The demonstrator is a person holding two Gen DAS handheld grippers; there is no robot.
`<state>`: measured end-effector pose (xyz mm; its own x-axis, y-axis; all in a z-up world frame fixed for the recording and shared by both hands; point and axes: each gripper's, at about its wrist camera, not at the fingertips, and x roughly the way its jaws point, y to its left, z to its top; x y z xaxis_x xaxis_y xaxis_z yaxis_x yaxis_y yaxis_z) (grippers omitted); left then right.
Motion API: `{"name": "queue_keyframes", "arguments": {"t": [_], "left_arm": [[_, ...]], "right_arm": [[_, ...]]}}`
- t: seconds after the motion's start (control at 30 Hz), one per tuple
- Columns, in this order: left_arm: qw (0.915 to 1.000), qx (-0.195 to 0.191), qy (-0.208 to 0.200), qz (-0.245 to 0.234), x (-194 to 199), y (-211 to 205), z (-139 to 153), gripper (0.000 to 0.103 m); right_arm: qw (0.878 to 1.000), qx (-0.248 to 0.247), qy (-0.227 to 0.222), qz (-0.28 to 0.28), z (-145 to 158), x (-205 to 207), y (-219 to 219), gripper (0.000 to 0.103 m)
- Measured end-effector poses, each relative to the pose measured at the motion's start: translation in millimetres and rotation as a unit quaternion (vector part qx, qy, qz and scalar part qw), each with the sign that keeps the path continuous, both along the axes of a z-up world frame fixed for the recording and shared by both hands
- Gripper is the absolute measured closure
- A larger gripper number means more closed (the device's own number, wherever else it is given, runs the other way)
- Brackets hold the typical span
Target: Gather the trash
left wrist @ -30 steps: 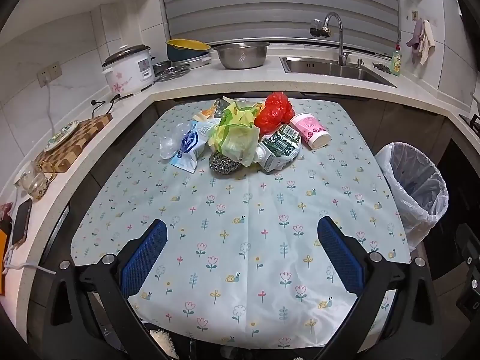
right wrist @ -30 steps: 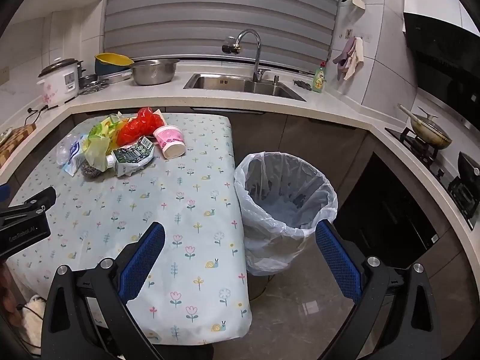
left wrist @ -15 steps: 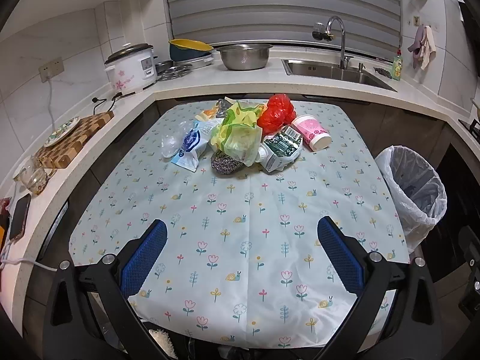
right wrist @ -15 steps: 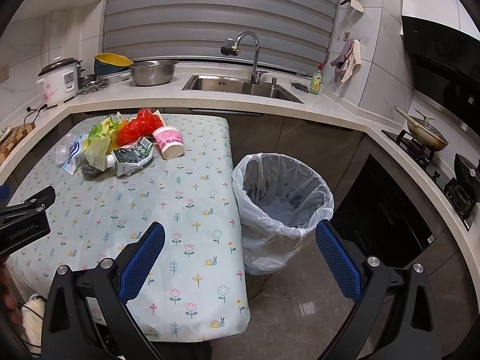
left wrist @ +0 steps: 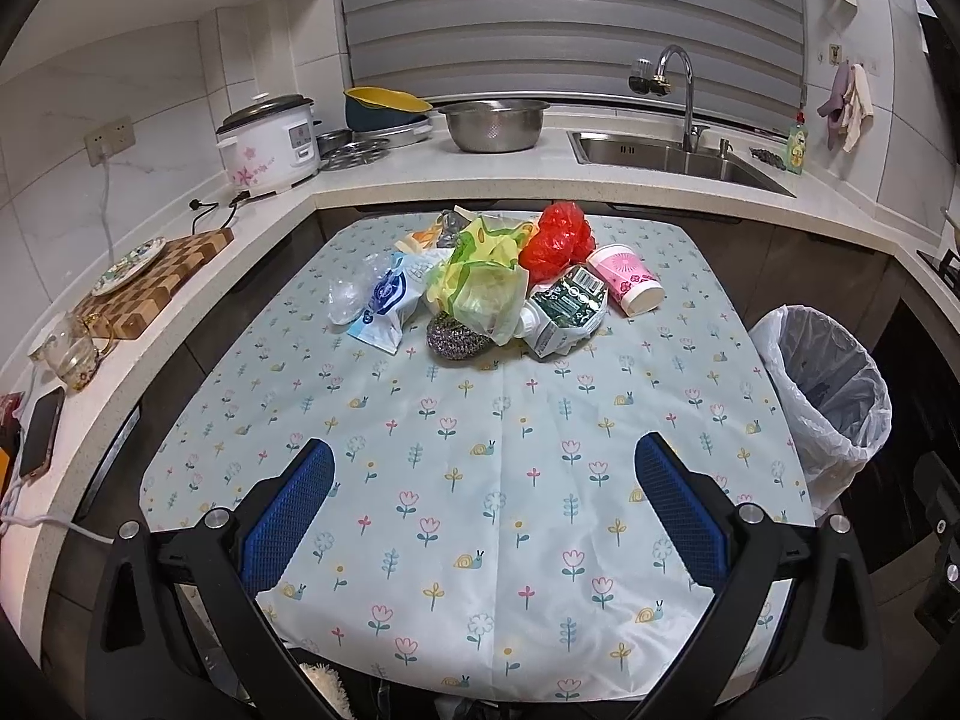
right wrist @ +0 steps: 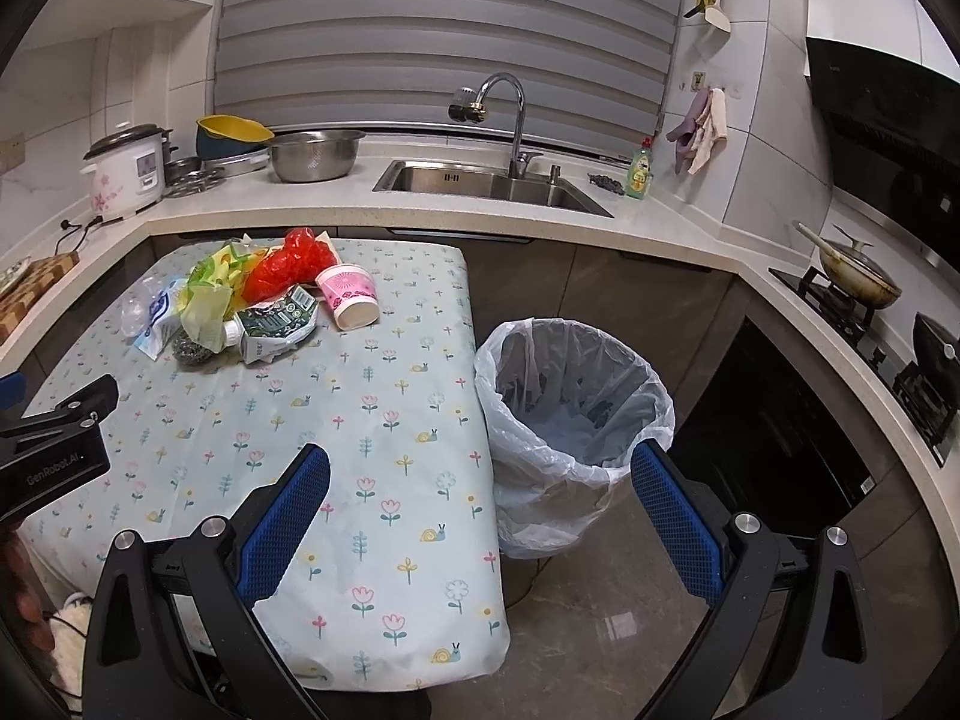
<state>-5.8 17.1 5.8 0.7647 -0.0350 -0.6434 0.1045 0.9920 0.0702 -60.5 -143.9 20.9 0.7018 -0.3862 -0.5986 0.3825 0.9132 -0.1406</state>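
Kitchen table under a pale flowered cloth (left wrist: pixel 480 450), rubbish heaped at its far end, nothing picked up yet.

Your left gripper (left wrist: pixel 483 495) hangs spread wide and empty, the pile dead ahead: steel scourer (left wrist: pixel 456 336) nearest, crumpled green-and-white carton (left wrist: pixel 567 306) just right of it, pink paper cup (left wrist: pixel 627 285) lying on its side, mouth toward you and to the right. Your right gripper (right wrist: pixel 480 501) is wide open too, also empty, the heap far off to its front-left and the white-lined bin (right wrist: pixel 573 420) directly ahead, nothing but liner visible inside. Left looks nearer the pile.
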Motion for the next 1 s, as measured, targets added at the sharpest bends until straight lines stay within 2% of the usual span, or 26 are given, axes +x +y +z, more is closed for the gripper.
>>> {"name": "queue_keyframes", "arguments": {"t": [1.0], "left_arm": [[0.9998, -0.007, -0.018, -0.003, -2.4, 6.8, 6.9, 0.007]], "right_arm": [[1.0, -0.004, -0.002, 0.002, 2.8, 2.1, 5.9, 0.007]]}}
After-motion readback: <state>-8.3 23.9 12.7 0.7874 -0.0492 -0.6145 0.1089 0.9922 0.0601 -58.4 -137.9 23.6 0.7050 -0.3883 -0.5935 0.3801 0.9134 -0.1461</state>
